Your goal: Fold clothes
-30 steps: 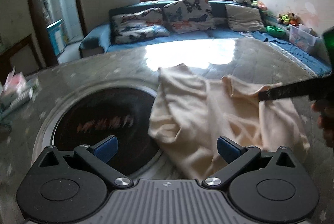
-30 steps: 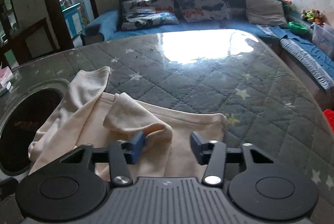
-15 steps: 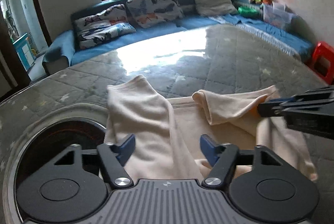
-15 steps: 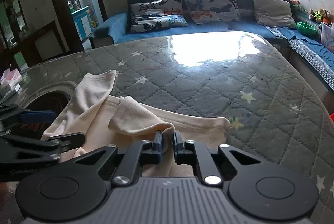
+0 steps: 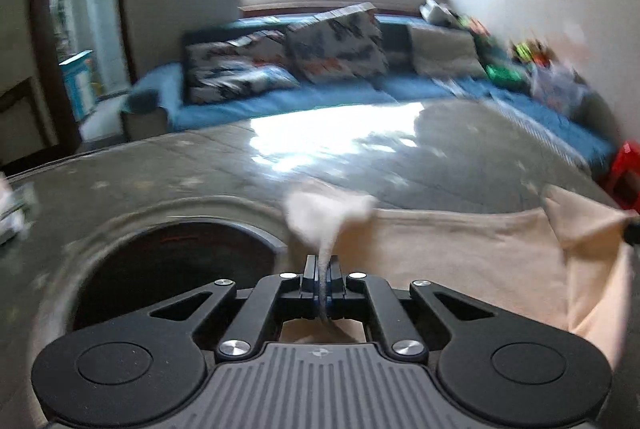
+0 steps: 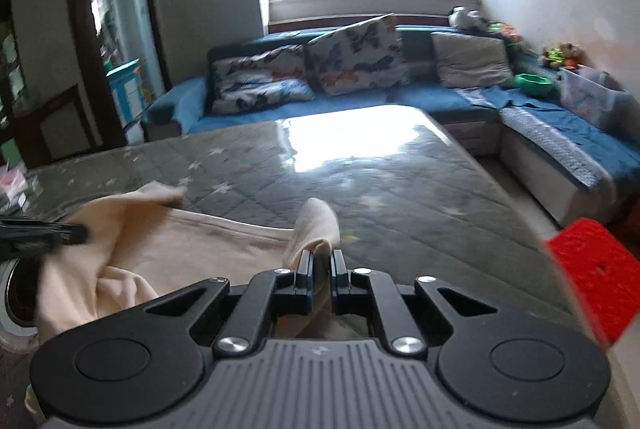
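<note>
A cream garment [image 5: 448, 253] lies on the grey quilted star-pattern table cover [image 6: 384, 189]. My left gripper [image 5: 323, 265] is shut on a corner of the garment, which bunches up just past the fingertips. My right gripper [image 6: 320, 261] is shut on another corner of the same garment [image 6: 200, 249], with a cloth tip sticking up above the fingers. The cloth stretches between the two grippers. The left gripper shows at the left edge of the right wrist view [image 6: 44, 233]. Both views are motion-blurred.
A round dark inset [image 5: 168, 265] sits in the table at the left. A blue sofa [image 6: 400, 97] with butterfly pillows runs behind and along the right. A red stool [image 6: 596, 269] stands at the right of the table. A doorway is at the far left.
My left gripper has shut on a garment corner; it was open half a second ago. Both grippers have lifted and pulled apart, stretching the cloth. The right gripper stayed shut on its corner.
</note>
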Demonstrator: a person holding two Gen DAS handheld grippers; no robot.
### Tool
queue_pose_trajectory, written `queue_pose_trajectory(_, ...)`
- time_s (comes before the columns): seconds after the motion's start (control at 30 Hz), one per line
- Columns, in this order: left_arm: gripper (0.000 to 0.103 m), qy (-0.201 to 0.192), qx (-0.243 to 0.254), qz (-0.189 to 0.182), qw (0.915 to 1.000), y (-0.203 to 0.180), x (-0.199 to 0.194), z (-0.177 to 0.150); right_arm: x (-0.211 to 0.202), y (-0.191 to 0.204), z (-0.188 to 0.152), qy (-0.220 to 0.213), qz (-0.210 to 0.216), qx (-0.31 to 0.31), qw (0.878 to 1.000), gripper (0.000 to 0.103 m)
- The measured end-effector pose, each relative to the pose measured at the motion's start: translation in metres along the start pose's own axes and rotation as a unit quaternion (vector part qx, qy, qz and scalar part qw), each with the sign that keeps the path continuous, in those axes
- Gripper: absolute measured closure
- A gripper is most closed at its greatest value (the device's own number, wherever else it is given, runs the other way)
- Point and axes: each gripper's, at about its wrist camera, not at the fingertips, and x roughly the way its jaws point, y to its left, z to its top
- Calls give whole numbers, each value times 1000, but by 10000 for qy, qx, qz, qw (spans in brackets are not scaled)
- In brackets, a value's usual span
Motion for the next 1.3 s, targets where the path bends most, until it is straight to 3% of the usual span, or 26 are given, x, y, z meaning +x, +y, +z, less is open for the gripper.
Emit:
queue_pose_trajectory(0.2, 100, -86, -537, 372, 9978, 52, -70, -37, -51, -47, -29, -190, -407, 527, 9976, 96)
queue_pose_trajectory(0.4, 99, 421, -851, 551, 9940, 80, -99, -89, -65, -78, -65, 27, -823, 880, 9927, 98)
queue_pose_trajectory(0.47, 94, 650, -852, 575, 9926, 82, -99, -99, -64, -86, -76, 203, -885, 948, 9914, 98)
queue_pose_trajectory(0.57, 73, 668, -790, 698, 9922, 81, -104, -100, -66, -90, -80, 277, -945, 870, 9913, 96)
queue_pose_trajectory(0.63, 61, 440, -523, 767, 9947, 72, -113, -96, -71, -88, -78, 189, -1090, 732, 9912, 86)
queue_pose_trajectory(0.7, 54, 204, -261, 767, 9965, 63, -124, -92, -75, -88, -77, 114, -1234, 618, 9904, 84)
queue_pose_trajectory(0.8, 50, 10, -10, 538, 9986, 49, -132, -89, -79, -90, -76, 68, -1311, 608, 9895, 83)
queue_pose_trajectory(0.87, 49, 10, 111, 293, 9995, 35, -131, -88, -79, -88, -74, 60, -1262, 563, 9904, 78)
queue_pose_trajectory(0.93, 47, 24, 270, 48, 9996, 19, -126, -89, -76, -85, -73, 51, -1210, 504, 9914, 62)
queue_pose_trajectory(1.13, 44, 109, 799, -688, 9944, -36, -107, -91, -49, -66, -65, 131, -1207, 192, 9924, 56)
queue_pose_trajectory(1.2, 44, 191, 891, -864, 9921, -51, -100, -95, -35, -62, -63, 235, -1267, 44, 9916, 61)
queue_pose_trajectory(1.3, 44, 349, 1027, -1118, 9878, -68, -92, -102, -20, -66, -60, 417, -1318, 64, 9904, 91)
